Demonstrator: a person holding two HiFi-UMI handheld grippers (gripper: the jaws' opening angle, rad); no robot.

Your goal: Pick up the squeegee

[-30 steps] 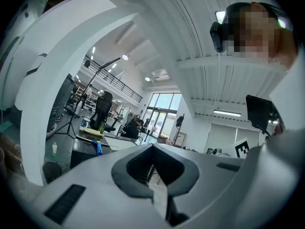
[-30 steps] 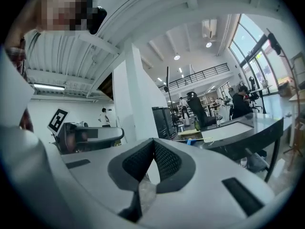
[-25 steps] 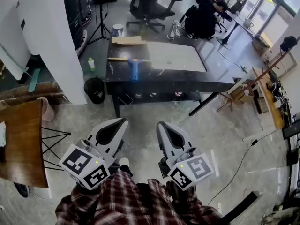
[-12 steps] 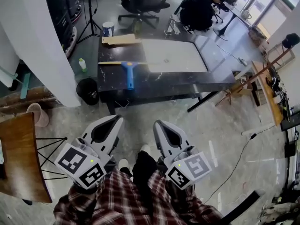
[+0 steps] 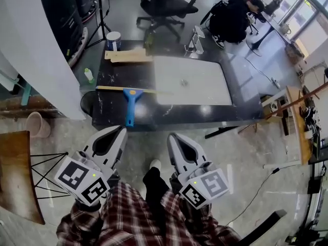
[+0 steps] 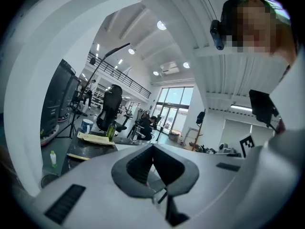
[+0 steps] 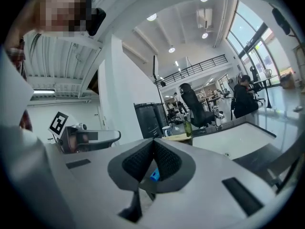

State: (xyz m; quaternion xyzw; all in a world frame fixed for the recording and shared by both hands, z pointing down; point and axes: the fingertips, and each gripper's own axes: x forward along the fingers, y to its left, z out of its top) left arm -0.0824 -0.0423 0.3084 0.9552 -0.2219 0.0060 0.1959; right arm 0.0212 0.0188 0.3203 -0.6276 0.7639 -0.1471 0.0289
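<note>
The squeegee (image 5: 129, 105) lies on the dark table (image 5: 154, 114) near its front left, blue handle toward me, long pale blade (image 5: 125, 89) across the top. A white board (image 5: 192, 81) covers the table's middle. Both grippers hang over the floor short of the table's front edge, holding nothing. My left gripper (image 5: 120, 132) is shut, its tip just below the handle's end; in the left gripper view its jaws (image 6: 152, 146) meet at the tip. My right gripper (image 5: 172, 137) is shut too, further right. The blue handle (image 7: 154, 175) shows through the right gripper's (image 7: 153, 141) jaw opening.
Wooden boards (image 5: 128, 55), a paint can (image 5: 113, 39) and a small bottle (image 5: 89, 75) sit by the table's far left. A black bin (image 5: 86, 104), pink bucket (image 5: 35, 124) and white pillar (image 5: 36, 50) stand left. A wooden table (image 5: 15, 173) is near left; an office chair (image 5: 164, 1) stands behind.
Both grippers have travelled forward together, shut as before. The table and squeegee are now much nearer, the handle's end just ahead of the left gripper's tip.
</note>
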